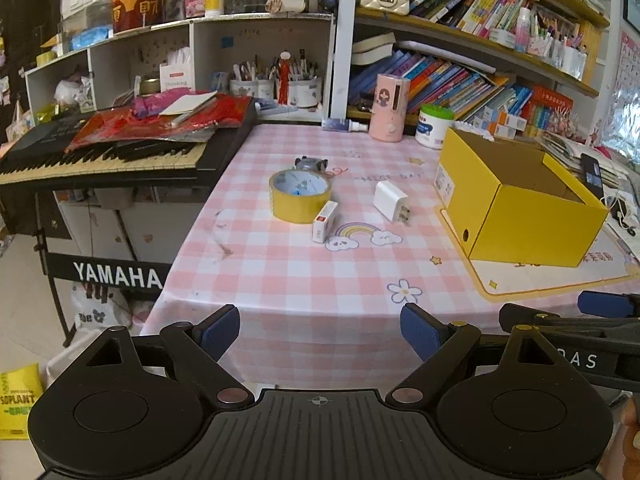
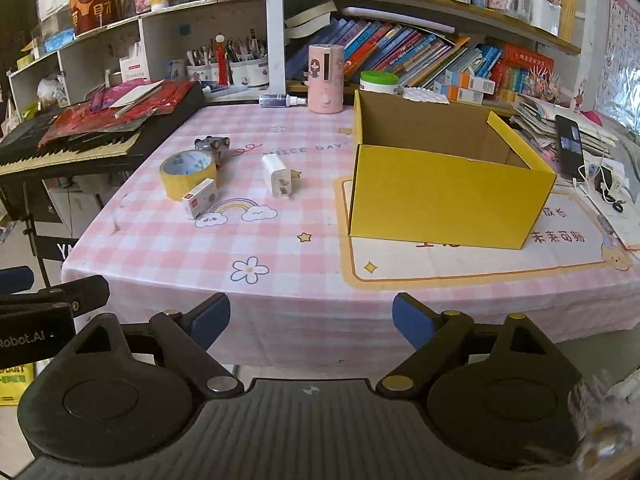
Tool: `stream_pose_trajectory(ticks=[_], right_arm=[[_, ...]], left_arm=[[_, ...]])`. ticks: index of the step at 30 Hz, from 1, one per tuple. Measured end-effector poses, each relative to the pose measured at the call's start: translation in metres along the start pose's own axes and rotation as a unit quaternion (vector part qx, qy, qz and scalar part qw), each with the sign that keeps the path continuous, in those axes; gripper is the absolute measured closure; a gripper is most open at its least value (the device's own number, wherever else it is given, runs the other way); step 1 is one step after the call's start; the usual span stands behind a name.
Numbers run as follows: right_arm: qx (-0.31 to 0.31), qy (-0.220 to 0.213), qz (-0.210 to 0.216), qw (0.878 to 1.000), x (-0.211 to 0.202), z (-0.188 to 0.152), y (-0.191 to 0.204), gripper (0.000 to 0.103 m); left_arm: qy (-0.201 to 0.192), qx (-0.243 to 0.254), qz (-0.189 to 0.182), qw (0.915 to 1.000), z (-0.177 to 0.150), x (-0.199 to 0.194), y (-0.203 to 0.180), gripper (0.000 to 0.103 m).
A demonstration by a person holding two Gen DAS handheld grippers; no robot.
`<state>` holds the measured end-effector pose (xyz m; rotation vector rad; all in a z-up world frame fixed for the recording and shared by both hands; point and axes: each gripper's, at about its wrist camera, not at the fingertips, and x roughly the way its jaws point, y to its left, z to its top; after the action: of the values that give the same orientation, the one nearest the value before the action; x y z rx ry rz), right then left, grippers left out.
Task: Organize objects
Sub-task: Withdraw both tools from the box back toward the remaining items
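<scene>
Black keyboard [image 1: 100, 156], glossy red packets piled on its top. Pink-and-white checked tablecloth [image 1: 280, 272], smooth, printed with rainbow and flower. On it, left to right: yellow tape roll [image 1: 299, 197], a broad ring lying flat; small grey toy [image 1: 310, 163] just behind it; little white carton [image 1: 324, 222] touching the roll's front; white charger plug [image 1: 391, 201], blocky, prongs toward camera. Yellow cardboard box [image 2: 448, 200], open-topped, plain brown inside, no contents visible, standing on a cream mat [image 2: 460, 260]. Left gripper [image 1: 320, 330]: blue-padded jaws wide, holding nothing. Right gripper [image 2: 311, 320]: jaws wide, nothing between.
</scene>
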<state>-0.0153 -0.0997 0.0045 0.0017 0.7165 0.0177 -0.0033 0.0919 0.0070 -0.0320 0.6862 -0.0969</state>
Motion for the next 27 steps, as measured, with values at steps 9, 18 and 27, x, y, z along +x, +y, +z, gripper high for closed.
stream_pose_trajectory(ticks=[9,18,27], right_arm=[[-0.003,-0.006,-0.011,1.0,0.0,0.006,0.004,0.014],[-0.002,-0.005,-0.013,1.0,0.004,0.011,0.008,0.02],[-0.01,-0.003,-0.001,1.0,0.012,0.016,0.01,0.031]], left_arm=[[-0.007,0.002,-0.01,0.9999,0.006,0.004,0.004,0.014],[-0.009,0.004,-0.019,0.9998,0.01,0.009,0.007,0.014],[-0.005,-0.006,-0.025,0.9996,0.013,0.021,0.007,0.015]])
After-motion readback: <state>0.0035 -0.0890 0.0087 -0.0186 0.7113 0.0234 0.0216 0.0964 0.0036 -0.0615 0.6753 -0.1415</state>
